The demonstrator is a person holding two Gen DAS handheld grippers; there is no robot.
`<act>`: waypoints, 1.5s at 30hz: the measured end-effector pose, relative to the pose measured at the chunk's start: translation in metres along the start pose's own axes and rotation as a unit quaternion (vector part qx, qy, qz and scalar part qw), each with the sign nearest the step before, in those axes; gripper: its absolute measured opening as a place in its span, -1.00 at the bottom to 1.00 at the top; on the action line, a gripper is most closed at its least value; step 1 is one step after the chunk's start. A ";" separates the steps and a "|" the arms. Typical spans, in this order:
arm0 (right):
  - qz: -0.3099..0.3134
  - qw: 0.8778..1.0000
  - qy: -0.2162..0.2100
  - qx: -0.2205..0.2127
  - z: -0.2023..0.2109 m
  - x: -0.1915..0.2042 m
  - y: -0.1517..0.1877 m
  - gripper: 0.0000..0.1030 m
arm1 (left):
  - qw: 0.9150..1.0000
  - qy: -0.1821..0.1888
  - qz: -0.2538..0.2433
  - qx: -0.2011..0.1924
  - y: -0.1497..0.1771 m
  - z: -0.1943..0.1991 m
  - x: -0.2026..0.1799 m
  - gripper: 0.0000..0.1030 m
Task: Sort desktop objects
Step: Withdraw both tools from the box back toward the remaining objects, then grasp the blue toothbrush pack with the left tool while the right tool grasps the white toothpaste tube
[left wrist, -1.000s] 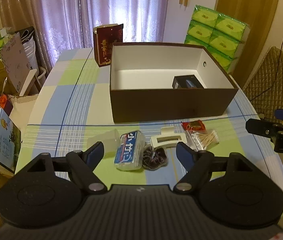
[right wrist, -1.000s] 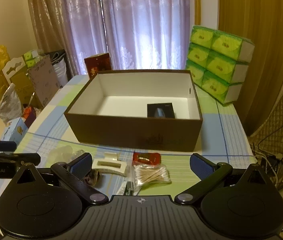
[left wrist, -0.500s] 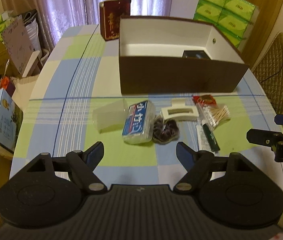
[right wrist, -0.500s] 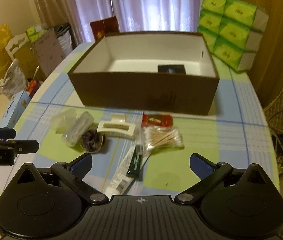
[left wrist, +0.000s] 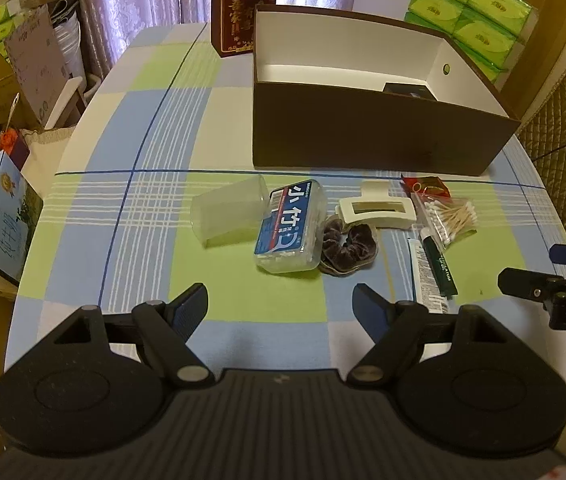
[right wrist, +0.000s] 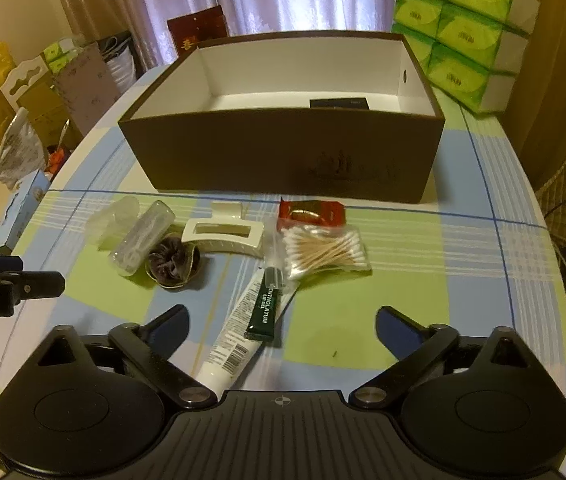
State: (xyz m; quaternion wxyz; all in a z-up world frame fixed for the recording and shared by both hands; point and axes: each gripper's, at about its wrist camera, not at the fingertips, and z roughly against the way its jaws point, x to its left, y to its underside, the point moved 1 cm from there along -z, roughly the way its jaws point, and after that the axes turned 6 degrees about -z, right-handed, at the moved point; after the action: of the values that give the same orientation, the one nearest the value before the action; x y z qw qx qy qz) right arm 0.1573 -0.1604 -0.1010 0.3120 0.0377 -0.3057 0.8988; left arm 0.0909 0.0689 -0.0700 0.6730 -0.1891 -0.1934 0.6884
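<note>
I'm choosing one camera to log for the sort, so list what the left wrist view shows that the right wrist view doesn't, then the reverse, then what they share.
Only the left wrist view: the blue printed label on the clear plastic floss-pick box, and the right gripper at its right edge.

Only the right wrist view: the lettering on the dark green lip-gel tube, the white tube's barcode, and the left gripper at its left edge.

Both: the brown cardboard box, white hair claw clip, dark velvet scrunchie and bag of cotton swabs. Both grippers' jaws stand open, empty.

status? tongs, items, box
Both tongs open, left and right, empty above the table. Items loose before the box: floss case, scrunchie, clip, swabs. Nothing blocking.
</note>
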 end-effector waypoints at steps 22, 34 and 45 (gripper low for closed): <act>-0.021 0.994 -0.015 0.103 -0.073 0.020 0.027 -0.06 | 0.999 -0.005 0.023 0.034 0.005 -0.029 0.024 0.47; 0.014 0.991 -0.027 0.127 -0.051 0.012 0.033 -0.47 | 0.998 0.051 0.039 0.021 -0.002 -0.051 0.024 0.47; -0.032 0.992 0.011 0.121 -0.028 -0.033 0.048 -0.47 | 0.992 0.102 0.075 -0.008 -0.014 -0.096 0.030 0.39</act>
State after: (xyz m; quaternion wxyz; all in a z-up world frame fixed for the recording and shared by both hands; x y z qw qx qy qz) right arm 0.1589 -0.1917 -0.1569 0.3376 0.0747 -0.1902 0.9188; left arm 0.1523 0.1005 -0.1443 0.6337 -0.2781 -0.1146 0.7127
